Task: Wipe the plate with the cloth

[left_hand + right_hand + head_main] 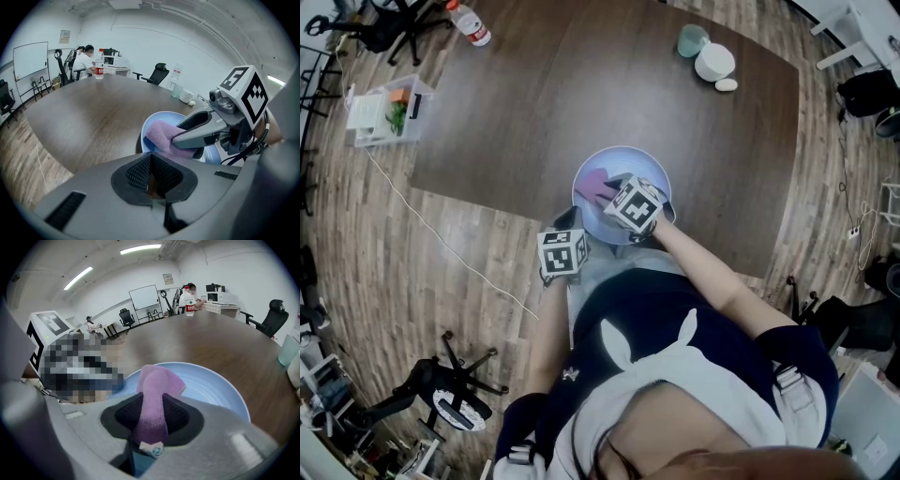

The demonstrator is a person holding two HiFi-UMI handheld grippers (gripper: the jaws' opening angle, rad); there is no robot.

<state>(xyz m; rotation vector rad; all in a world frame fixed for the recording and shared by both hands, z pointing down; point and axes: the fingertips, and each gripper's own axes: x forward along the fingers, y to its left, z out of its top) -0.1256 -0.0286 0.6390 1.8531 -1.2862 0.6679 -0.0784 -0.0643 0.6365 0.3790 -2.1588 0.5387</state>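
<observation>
Purple cloth (157,380), clamped in the right gripper (150,420), lies on the blue plate (216,386) — wiping seems under way, not finished; the left gripper (152,176) has its jaws together, empty.

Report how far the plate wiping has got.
Done: the cloth is picked up, with the right gripper clamped on it. In hand: the cloth's free end appears to rest in the blue plate at the table edge. Left: the wiping itself; the plate's bare surface shows no marks, so how much is wiped cannot be told. The left gripper sits shut near the plate, holding nothing.
</observation>
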